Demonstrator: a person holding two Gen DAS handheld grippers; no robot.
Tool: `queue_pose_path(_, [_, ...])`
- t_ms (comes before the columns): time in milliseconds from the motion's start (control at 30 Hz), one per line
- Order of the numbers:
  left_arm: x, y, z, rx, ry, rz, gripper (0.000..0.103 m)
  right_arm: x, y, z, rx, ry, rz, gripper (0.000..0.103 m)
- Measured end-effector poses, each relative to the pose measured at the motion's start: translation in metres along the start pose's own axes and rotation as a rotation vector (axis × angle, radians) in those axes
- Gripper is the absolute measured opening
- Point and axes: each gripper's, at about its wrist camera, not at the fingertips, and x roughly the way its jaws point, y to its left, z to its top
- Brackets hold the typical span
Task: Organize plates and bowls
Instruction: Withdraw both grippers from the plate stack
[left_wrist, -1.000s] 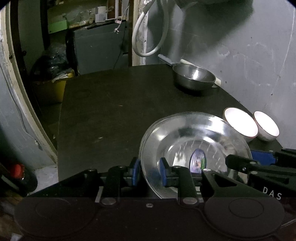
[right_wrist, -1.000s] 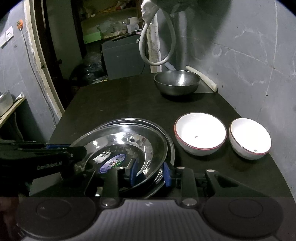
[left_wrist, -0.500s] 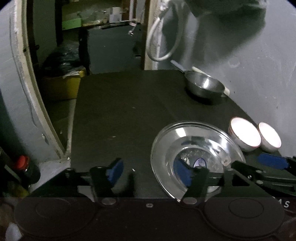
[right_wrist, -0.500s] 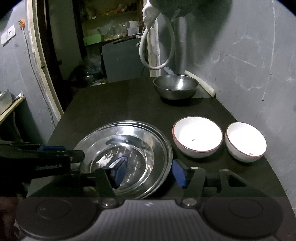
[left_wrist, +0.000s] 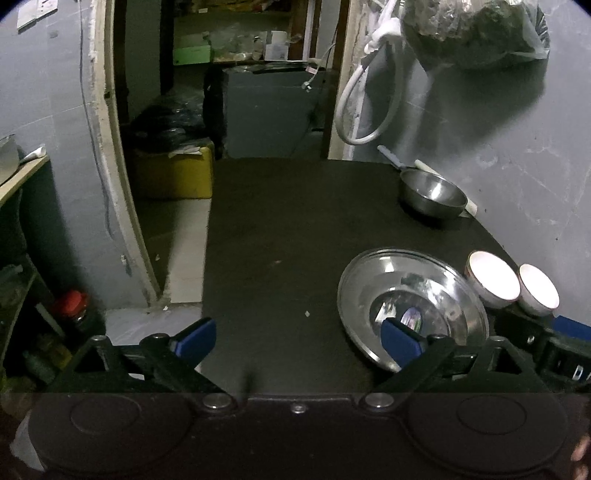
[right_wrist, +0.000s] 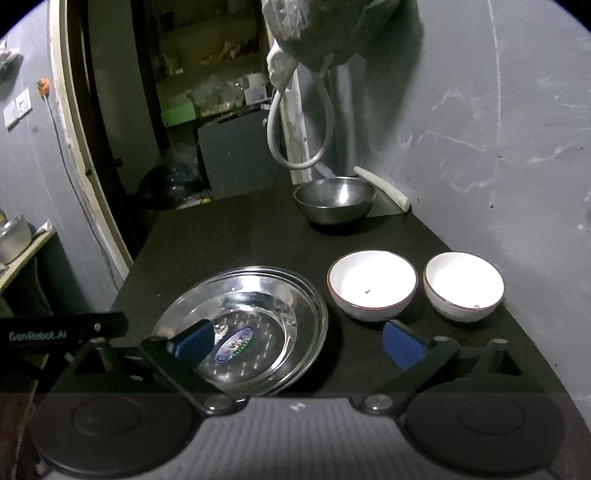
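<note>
Both jaws had just been opening: left hand-held gripper (left_wrist: 299, 341) and right hand-held gripper (right_wrist: 297, 341) stood wide (nothing gripped), steel plates (right_wrist: 280, 314) resting on the desk (right_wrist: 229, 240).

Ahead of the tongs, a scuffed grey wall (right_wrist: 480, 147) backs the black table (left_wrist: 288, 229); left, a doorway (left_wrist: 221, 92) shows cluttered shelves.

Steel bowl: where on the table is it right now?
The steel bowl stands at the table's far end near the grey wall, beyond the two white bowls and steel plates, in both wrist views.
</note>
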Motion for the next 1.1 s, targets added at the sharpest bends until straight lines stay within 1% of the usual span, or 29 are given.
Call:
queue_pose_path(67, [-0.010,0.005,-0.002,0.004,0.001,0.003,0.098,-0.005,0.000,-0.001,0.020,-0.005,0.004,0.103])
queue_pose_path(100, [-0.015,0.008,-0.002,0.005,-0.002,0.005,0.102,-0.008,0.000,-0.002,0.032,-0.007,0.005,0.103])
queue_pose_path(267, [-0.036,0.030,-0.010,-0.015,-0.013,-0.001,0.102,-0.025,0.002,-0.015,0.100,0.003,0.007,0.103])
queue_pose_path(367, [-0.048,0.047,-0.014,-0.027,-0.025,-0.028,0.102,-0.038,0.007,-0.026,0.105,0.017,-0.009,0.103])
queue_pose_path(467, [-0.063,0.064,-0.020,-0.007,-0.039,-0.074,0.102,-0.054,0.016,-0.038,0.104,0.022,-0.047,0.103])
queue_pose_path(567, [-0.086,0.087,-0.024,0.005,-0.048,-0.102,0.102,-0.071,0.030,-0.047,0.114,0.027,-0.094,0.103])
queue_pose_path(633, [-0.101,0.105,-0.029,-0.007,-0.075,-0.145,0.102,-0.085,0.046,-0.052,0.123,0.036,-0.135,0.103])
queue_pose_path(733, [-0.114,0.124,-0.032,-0.020,-0.072,-0.190,0.102,-0.110,0.072,-0.055,0.140,0.019,-0.147,0.103])
queue_pose_path(833, [-0.125,0.139,-0.030,-0.047,-0.087,-0.221,0.102,-0.130,0.099,-0.056,0.134,0.001,-0.182,0.103])
queue_pose_path(900, [-0.128,0.142,-0.026,-0.058,-0.097,-0.231,0.102,-0.140,0.112,-0.055,0.146,-0.005,-0.183,0.103])
queue_pose_path(967, [-0.129,0.142,-0.022,-0.059,-0.110,-0.240,0.102,-0.148,0.122,-0.052,0.131,-0.018,-0.176,0.103])
queue_pose_path(1100, [-0.127,0.135,-0.012,-0.027,-0.112,-0.235,0.102,-0.157,0.131,-0.043,0.099,-0.046,-0.186,0.103])
